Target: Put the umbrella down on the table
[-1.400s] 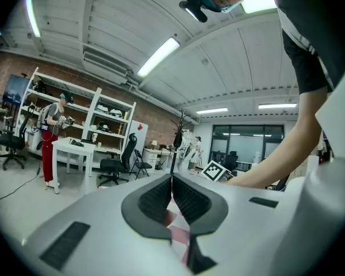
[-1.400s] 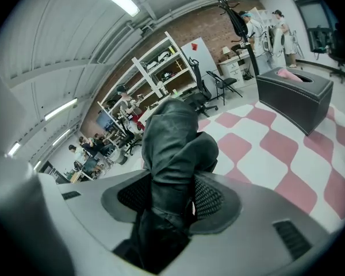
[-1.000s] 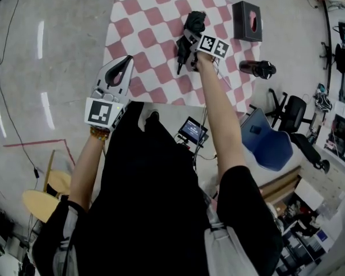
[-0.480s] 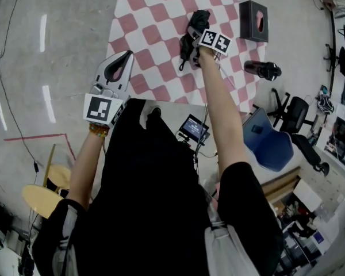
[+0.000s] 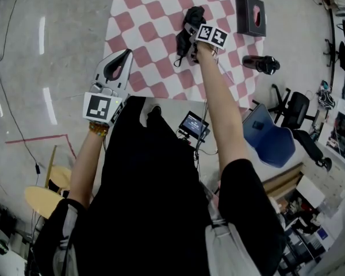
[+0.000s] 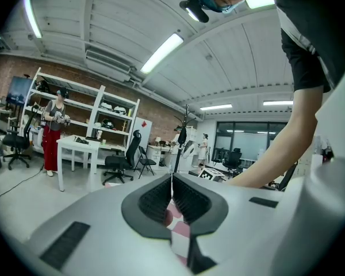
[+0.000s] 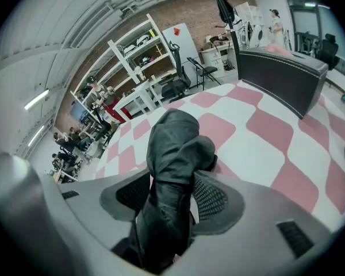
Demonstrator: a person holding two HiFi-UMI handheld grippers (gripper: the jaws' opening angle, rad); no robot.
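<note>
Right gripper (image 5: 190, 39) has just been spreading its jaws round the folded umbrella (image 7: 173, 148), which lies on the checkered table (image 5: 149, 27) at upper centre. I'd back straight out so neither pad drags it.

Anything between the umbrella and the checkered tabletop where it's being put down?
Nothing visible. The umbrella appears to rest on the checkered table already, between the jaws of the right claw, which have just been opening. The black box and the dark bottle sit apart, off to its right in the head view.
</note>
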